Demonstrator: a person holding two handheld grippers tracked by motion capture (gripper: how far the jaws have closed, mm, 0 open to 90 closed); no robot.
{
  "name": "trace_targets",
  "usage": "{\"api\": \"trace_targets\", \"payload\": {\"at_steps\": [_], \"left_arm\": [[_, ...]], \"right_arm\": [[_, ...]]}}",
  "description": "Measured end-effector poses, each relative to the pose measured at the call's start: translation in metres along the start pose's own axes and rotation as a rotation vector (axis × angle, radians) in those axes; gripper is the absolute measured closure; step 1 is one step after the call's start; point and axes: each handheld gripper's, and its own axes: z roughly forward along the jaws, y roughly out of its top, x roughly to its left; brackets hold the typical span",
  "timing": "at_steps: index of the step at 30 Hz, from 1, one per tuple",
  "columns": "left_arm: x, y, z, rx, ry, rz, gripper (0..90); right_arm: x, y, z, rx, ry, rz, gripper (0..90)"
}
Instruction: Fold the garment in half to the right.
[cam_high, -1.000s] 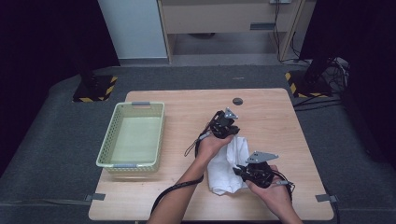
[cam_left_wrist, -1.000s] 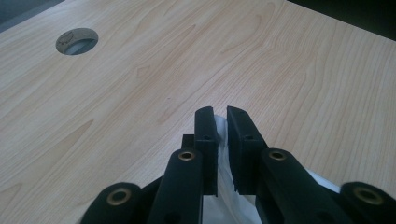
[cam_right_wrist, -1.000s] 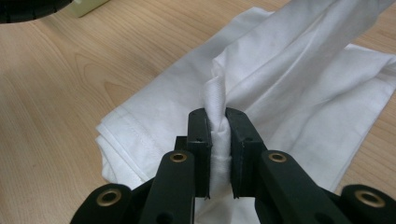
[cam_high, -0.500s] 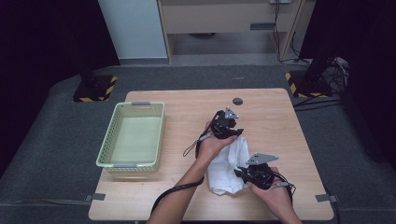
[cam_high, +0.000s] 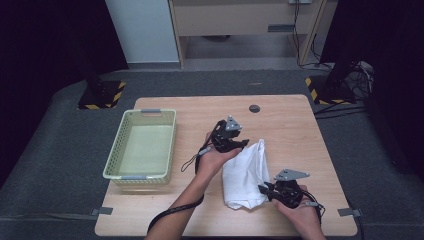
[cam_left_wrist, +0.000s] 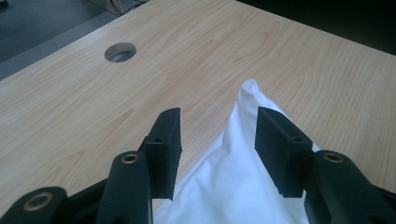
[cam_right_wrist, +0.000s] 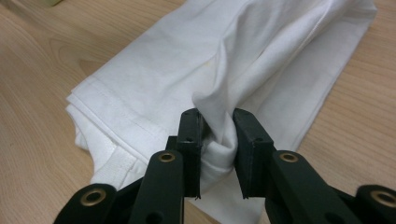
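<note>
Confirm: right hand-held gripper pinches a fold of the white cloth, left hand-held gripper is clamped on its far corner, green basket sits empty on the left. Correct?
Not quite. The left hand-held gripper is not clamped: the left gripper view shows its jaws apart, having just been opening, with the white cloth loose between them. The right hand-held gripper does pinch a fold, and the green basket sits empty on the left.

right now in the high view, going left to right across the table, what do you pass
basket → left gripper → white cloth → right gripper. The left gripper's jaws have just been opening, with the tip of the cloth between them; the right gripper's jaws pinch a fold of the cloth.
</note>
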Motion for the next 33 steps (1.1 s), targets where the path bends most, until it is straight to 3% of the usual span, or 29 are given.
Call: {"api": "trace_targets", "payload": {"at_steps": [11,33], "left_arm": [[0.021,-0.026,-0.005,0.024,0.023,-0.054,51.0],[0.029,-0.045,0.003,0.091,0.034,-0.075,47.8]], "right_arm": [[-0.004,-0.008,-0.004,0.006,0.004,0.019,68.7],[-0.019,-0.028,-0.023,0.033,-0.017,0.06,48.6]]}}
